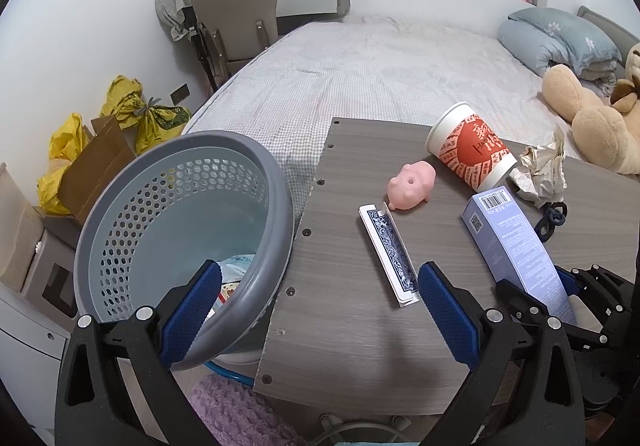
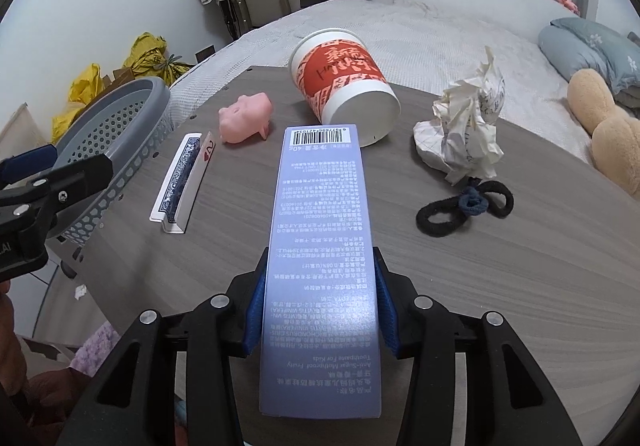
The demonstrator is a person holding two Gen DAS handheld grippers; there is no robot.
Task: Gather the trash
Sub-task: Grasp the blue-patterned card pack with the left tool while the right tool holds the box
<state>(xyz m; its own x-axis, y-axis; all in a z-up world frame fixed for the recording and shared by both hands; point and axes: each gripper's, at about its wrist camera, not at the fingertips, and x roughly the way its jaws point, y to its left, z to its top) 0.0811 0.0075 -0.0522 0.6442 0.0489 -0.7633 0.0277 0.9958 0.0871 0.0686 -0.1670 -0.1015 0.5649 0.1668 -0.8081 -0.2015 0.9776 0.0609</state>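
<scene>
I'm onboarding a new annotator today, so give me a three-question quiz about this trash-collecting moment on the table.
1. True or false: the right gripper is shut on the toothpaste box.
2. Which thing lies on its side beside the pink pig toy? A) paper cup B) glass bottle C) soup can
3. Fill in: the left gripper is open, its left finger over the rim of the grey ____.

Key: 1 true. 2 A, the paper cup. 3 basket.
</scene>
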